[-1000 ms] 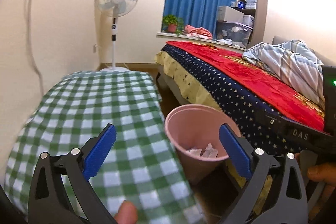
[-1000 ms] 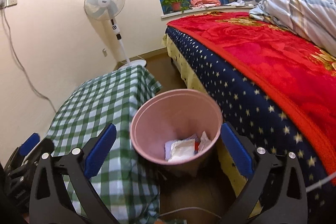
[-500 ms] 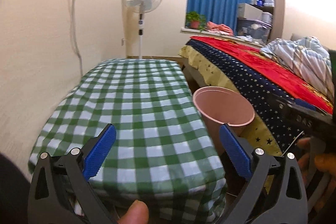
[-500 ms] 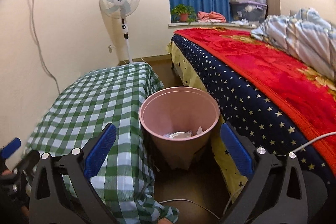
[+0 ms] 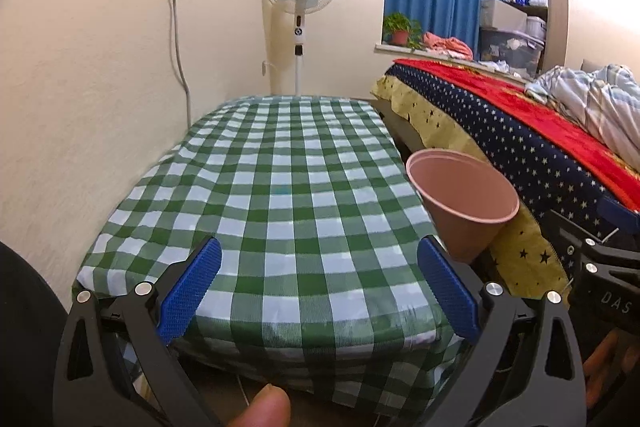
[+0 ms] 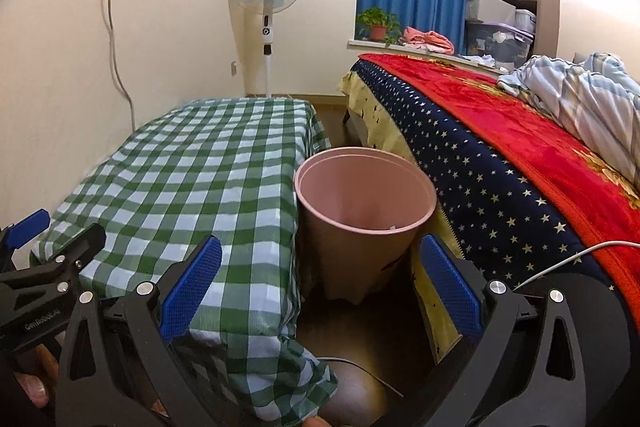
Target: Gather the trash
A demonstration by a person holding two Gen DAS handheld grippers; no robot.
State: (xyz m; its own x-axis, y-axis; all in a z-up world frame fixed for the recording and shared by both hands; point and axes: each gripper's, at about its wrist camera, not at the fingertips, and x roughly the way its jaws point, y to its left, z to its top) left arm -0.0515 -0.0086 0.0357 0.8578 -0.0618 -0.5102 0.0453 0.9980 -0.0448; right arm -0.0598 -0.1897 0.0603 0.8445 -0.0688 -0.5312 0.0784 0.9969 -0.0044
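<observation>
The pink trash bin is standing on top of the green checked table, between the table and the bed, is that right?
Not quite. The pink trash bin stands on the floor, not on the green checked table; it does sit between that table and the bed. The right wrist view shows it.

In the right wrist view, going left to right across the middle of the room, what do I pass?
Wall cable → green checked table → pink trash bin → bed with the red blanket → striped duvet.
</observation>
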